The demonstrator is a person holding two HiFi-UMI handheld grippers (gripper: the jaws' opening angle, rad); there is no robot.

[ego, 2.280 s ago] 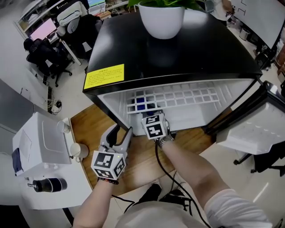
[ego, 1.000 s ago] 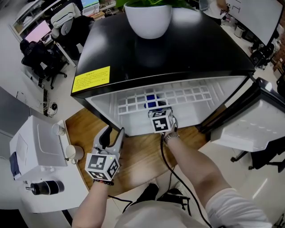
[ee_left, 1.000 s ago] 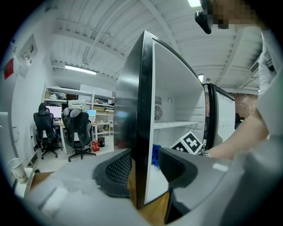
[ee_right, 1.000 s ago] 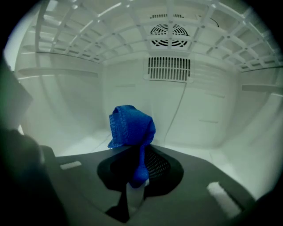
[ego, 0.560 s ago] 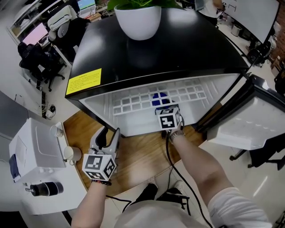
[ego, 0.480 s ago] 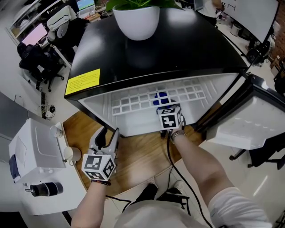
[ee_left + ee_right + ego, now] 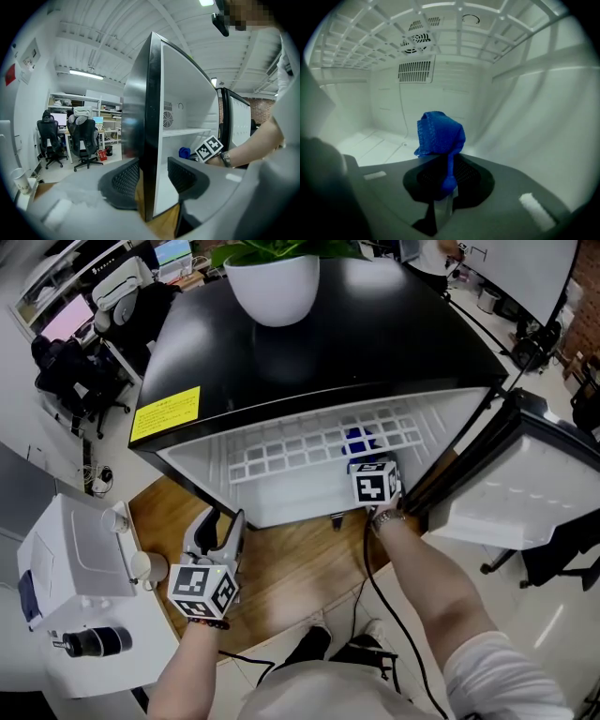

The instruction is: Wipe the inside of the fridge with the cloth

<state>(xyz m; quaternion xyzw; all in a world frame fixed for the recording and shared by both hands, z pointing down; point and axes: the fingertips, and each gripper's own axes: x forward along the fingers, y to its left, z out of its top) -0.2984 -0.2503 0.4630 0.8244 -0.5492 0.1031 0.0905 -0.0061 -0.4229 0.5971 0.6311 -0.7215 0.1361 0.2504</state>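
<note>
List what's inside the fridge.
The right claw, shut on a blue cloth; a white wire shelf above; vents on the back wall. The claw's body hides part of the floor.

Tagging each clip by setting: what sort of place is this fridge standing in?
Probably an office or lab workspace, not a home kitchen: a lit monitor and black office chairs stand beside the fridge.

Cloth (image 7: 359, 440) inside fridge (image 7: 394, 343), right side
</note>
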